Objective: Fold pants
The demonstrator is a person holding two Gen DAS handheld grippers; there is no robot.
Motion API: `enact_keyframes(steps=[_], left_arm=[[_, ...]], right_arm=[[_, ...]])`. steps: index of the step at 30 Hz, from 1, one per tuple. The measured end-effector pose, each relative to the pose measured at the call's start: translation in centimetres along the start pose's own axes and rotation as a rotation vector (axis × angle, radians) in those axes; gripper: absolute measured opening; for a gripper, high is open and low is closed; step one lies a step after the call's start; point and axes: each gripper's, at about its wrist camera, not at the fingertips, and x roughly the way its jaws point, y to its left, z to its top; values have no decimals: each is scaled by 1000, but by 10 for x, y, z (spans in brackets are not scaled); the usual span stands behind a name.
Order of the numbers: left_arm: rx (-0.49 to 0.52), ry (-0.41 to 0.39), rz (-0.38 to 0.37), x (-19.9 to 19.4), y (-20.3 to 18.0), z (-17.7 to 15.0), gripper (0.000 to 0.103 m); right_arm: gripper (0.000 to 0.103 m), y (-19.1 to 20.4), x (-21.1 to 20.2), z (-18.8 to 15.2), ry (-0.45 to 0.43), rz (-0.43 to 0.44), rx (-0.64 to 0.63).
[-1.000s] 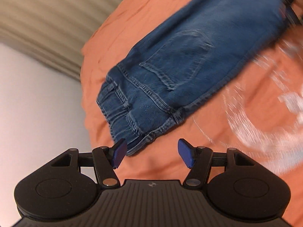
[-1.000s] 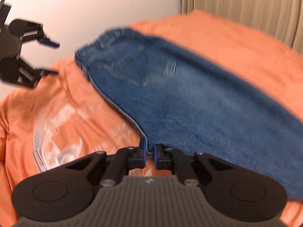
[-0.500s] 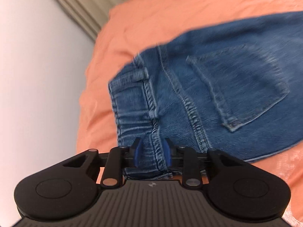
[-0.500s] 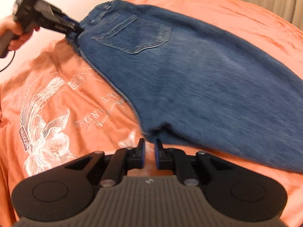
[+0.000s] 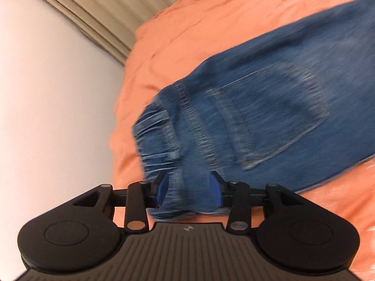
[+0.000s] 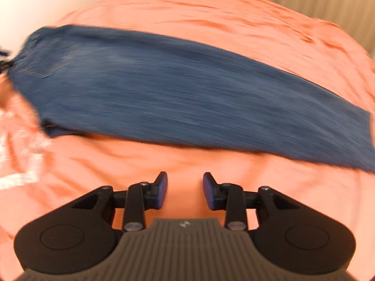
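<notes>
The blue denim pants [image 6: 187, 93] lie flat along the orange bedspread [image 6: 211, 11]. Left gripper [image 5: 188, 188], opening, straddles the waistband; right gripper [image 6: 185, 189] opens on nothing. Heavy, limp denim probably grips best at waistband and hem.

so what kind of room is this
Most likely a bedroom, though no view shows the whole room. Blue denim jeans lie on a wrinkled orange bedspread with a white print, which runs up to a plain white wall and beige pleated curtains.
</notes>
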Motion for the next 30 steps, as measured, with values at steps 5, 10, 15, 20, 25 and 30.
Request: enact_keyframes(steps=[5, 10, 15, 20, 25, 30], left_arm=[[-6, 3, -48, -28, -35, 19, 48], [-68, 14, -116, -40, -72, 29, 48], [-60, 60, -76, -33, -106, 44, 48], [-78, 147, -43, -8, -116, 52, 48], [-119, 194, -42, 3, -112, 50, 48], [-80, 199, -22, 5, -116, 52, 48]], right_arm=[[31, -94, -15, -17, 20, -115, 162], [30, -205, -37, -31, 10, -193, 374], [30, -305, -38, -33, -46, -190, 602], [31, -369, -13, -35, -112, -128, 882], [31, -398, 14, -43, -112, -87, 1017], [13, -418, 42, -48, -113, -61, 1129]])
